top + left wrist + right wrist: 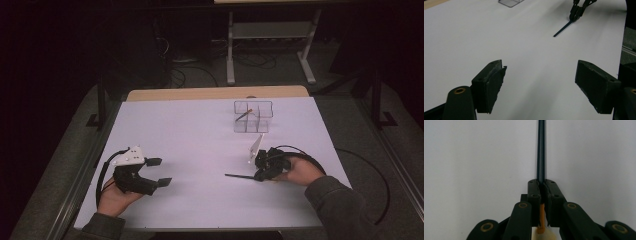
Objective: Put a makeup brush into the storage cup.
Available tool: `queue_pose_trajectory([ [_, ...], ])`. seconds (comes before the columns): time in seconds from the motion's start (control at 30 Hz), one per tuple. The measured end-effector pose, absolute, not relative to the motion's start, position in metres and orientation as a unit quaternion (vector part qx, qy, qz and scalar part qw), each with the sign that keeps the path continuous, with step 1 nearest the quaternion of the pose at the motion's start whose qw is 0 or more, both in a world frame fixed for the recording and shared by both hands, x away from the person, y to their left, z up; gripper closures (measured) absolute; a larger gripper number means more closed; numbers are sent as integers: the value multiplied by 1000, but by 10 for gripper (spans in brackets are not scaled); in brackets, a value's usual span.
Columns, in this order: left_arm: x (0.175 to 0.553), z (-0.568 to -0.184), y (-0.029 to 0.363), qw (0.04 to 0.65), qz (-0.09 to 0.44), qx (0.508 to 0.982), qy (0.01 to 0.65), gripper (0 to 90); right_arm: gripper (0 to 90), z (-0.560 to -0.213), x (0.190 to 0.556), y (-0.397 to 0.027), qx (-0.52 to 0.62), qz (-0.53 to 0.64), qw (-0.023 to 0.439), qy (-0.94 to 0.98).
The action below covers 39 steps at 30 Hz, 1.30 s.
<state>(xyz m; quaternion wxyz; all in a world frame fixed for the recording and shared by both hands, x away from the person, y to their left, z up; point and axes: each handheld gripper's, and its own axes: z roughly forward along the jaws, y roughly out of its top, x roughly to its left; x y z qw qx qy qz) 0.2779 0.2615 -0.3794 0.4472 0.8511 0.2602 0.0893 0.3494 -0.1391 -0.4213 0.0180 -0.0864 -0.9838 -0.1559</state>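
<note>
the rod (541,150) is a thin dark stick with an orange end, lying flat on the white table (200,130) at about five o'clock, and my right gripper (261,174) has it clenched near that orange end, the long dark part sticking out toward nine o'clock. i take it low and near one end, i judge, so the free length can be steered tip first into something narrow. the likely target is the clear box (253,116) at one o'clock from the rod, its cells walled off, one already holding a similar stick leaning slantwise. my left gripper (159,171) rests at eight o'clock on the table, well apart from the rod, jaws released and wide with nothing between them, parked there to stay out of the way, i'd say.
</note>
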Motion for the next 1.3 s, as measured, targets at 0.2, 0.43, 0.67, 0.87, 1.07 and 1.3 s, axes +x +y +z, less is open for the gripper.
queue_pose_trajectory([
  [0.2,278,-380,259,447,87,852,259,217,833,-422,357,-141,-108,-161,42,-980],
  [0.43,279,-381,254,444,76,856,253,236,833,-418,354,-139,-106,-170,43,-979],
  [0.67,280,-379,244,441,67,863,238,271,833,-408,344,-134,-89,-181,40,-979],
  [0.87,280,-375,236,444,58,865,225,286,833,-392,337,-130,-76,-194,34,-977],
  [1.07,281,-364,228,444,55,869,210,309,833,-377,332,-127,-63,-205,23,-976],
  [1.3,282,-354,218,441,52,873,202,320,833,-364,327,-124,-51,-212,13,-976],
])
